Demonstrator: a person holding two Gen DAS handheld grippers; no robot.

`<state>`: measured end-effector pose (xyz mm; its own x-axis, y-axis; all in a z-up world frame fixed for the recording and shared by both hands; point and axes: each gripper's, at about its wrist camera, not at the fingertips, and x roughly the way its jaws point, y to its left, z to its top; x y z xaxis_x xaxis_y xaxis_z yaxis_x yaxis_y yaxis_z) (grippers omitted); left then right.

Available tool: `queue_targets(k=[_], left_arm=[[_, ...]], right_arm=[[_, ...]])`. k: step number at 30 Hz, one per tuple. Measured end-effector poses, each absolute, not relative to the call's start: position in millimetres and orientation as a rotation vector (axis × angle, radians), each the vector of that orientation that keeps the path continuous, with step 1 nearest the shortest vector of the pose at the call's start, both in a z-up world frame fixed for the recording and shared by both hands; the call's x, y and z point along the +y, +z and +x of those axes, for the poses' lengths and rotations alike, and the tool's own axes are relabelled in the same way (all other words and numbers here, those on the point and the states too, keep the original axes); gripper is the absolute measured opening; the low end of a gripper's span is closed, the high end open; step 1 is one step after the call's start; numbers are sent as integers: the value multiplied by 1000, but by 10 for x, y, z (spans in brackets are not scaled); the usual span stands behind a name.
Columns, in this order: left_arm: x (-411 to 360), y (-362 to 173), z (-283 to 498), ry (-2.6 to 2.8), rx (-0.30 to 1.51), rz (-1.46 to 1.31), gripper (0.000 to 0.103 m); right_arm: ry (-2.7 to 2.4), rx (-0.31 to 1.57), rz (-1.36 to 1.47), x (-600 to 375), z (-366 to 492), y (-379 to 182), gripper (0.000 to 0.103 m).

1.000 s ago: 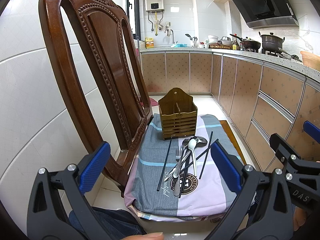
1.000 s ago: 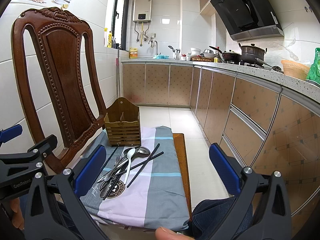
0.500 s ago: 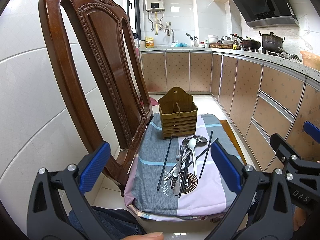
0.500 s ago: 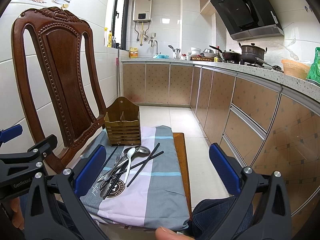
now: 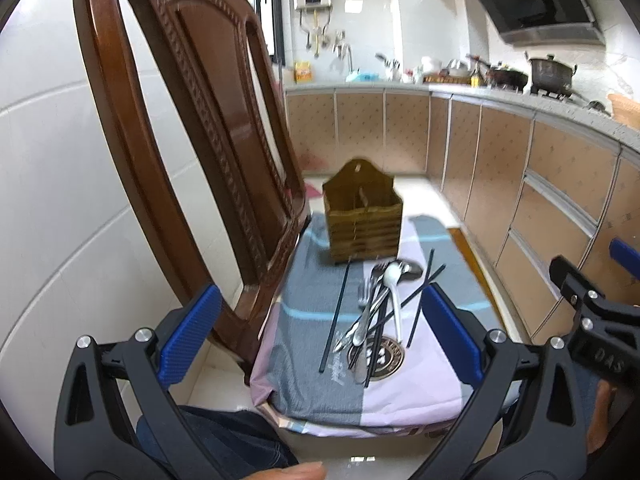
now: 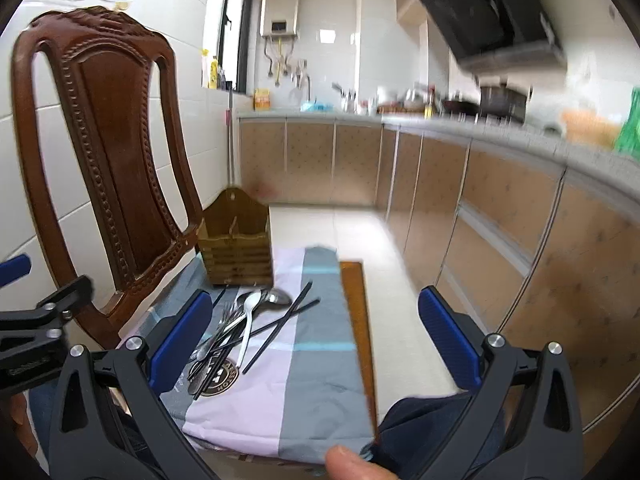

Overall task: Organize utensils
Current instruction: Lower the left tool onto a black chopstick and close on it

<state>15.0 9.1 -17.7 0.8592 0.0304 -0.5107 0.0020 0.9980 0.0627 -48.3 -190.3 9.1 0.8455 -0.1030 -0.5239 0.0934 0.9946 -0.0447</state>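
Honestly, with both claws, left claw (image 5: 320, 336) and right claw (image 6: 316, 336), spread empty, I risk scattering the tangled utensils (image 5: 376, 312) off the cloth (image 5: 420, 384).

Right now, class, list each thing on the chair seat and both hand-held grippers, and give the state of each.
Left hand-held gripper: open, holding nothing.
Right hand-held gripper: open, holding nothing.
Wooden utensil holder: upright, looks empty.
White spoon: lying flat in the pile.
Black chopsticks: scattered loose on the cloth.
Metal cutlery: piled, overlapping.

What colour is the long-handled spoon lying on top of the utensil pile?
White; the spoon stands out against the metal cutlery and black chopsticks, clearest in the left wrist view.
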Motion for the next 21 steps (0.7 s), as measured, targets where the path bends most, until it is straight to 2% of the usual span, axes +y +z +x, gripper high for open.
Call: queue_targets(k=[2, 8, 10, 16, 18, 21], left_arm=[[133, -311, 283, 17, 601, 58, 99], [158, -702, 664, 34, 727, 75, 98], [145, -850, 856, 18, 763, 87, 90], [110, -1210, 1554, -40, 877, 107, 64], [49, -1310, 1804, -69, 907, 118, 62], [-78, -1543, 2272, -128, 964, 164, 58]], right_arm=[[-145, 682, -89, -1944, -274, -163, 100], [-142, 867, -176, -2008, 79, -767, 100], [-124, 890, -159, -2010, 189, -854, 96], [-111, 918, -84, -2145, 622, -979, 76], [-110, 930, -82, -2162, 808, -1043, 67], [-97, 940, -85, -2191, 1048, -1073, 63]])
